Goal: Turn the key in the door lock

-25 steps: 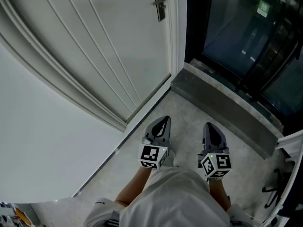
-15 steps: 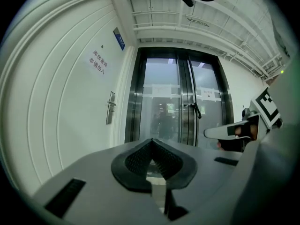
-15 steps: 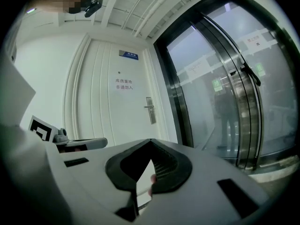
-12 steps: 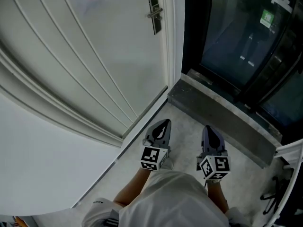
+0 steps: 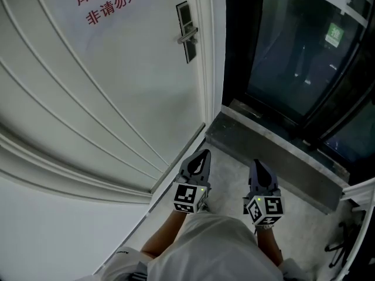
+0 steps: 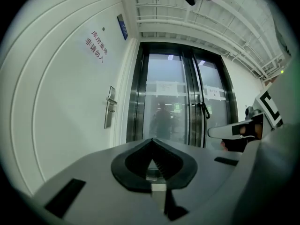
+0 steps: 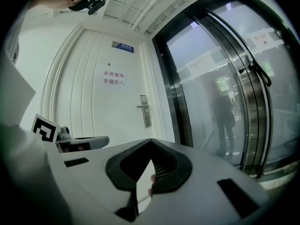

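Note:
The white door's lock plate [image 5: 186, 31] with its lever handle [image 5: 187, 37] stands far ahead at the door's right edge. It also shows small in the left gripper view [image 6: 110, 114] and the right gripper view [image 7: 146, 110]. I see no key at this distance. My left gripper [image 5: 204, 153] and right gripper [image 5: 255, 163] are held level side by side, well short of the door. Both have their jaws shut to a point, the left gripper [image 6: 152, 140] with nothing seen between them. The right gripper [image 7: 151, 142] shows a small pinkish spot behind its jaws that I cannot identify.
Dark glass doors [image 5: 293, 57] with a metal frame stand to the right of the white door, behind a grey stone threshold [image 5: 269, 151]. Red lettering [image 5: 108, 4] is on the door. A curved white wall [image 5: 53, 227] runs along the left.
The door has come nearer: the lock plate and handle sit lower and larger in the head view, and the red lettering has come into sight. Both grippers went forward together, still shut.

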Motion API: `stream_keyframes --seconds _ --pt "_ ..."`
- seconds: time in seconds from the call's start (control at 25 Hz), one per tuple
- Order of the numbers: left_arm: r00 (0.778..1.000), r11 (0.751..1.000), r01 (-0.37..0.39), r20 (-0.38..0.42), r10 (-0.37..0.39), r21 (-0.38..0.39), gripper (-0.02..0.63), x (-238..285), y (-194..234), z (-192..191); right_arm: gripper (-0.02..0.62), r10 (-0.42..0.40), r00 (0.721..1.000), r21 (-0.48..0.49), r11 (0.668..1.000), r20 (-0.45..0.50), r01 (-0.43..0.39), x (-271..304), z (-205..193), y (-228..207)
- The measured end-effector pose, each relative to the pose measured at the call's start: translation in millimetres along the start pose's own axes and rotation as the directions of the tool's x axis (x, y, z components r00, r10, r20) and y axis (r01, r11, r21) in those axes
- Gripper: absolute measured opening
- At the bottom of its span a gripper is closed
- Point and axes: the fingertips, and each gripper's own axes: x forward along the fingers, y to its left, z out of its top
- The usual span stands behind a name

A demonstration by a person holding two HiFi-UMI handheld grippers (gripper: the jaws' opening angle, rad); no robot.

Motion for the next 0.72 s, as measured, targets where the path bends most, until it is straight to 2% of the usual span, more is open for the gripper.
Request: stream_keyframes --seconds 0.44,0.72 --pt "0.999 0.999 -0.044 0.021 0.044 0.008 0.008 34.5 55.2 10.2 -0.006 0.046 0.999 -0.036 0.998 -0.005 -0.046 67.6 6.2 11.5" --pt "0.986 0.986 -0.166 0.017 0.166 0.006 0.009 45.0 95.9 10.1 -0.006 0.126 0.992 -0.075 0.989 -0.025 -0.127 114.4 5.5 7.8"
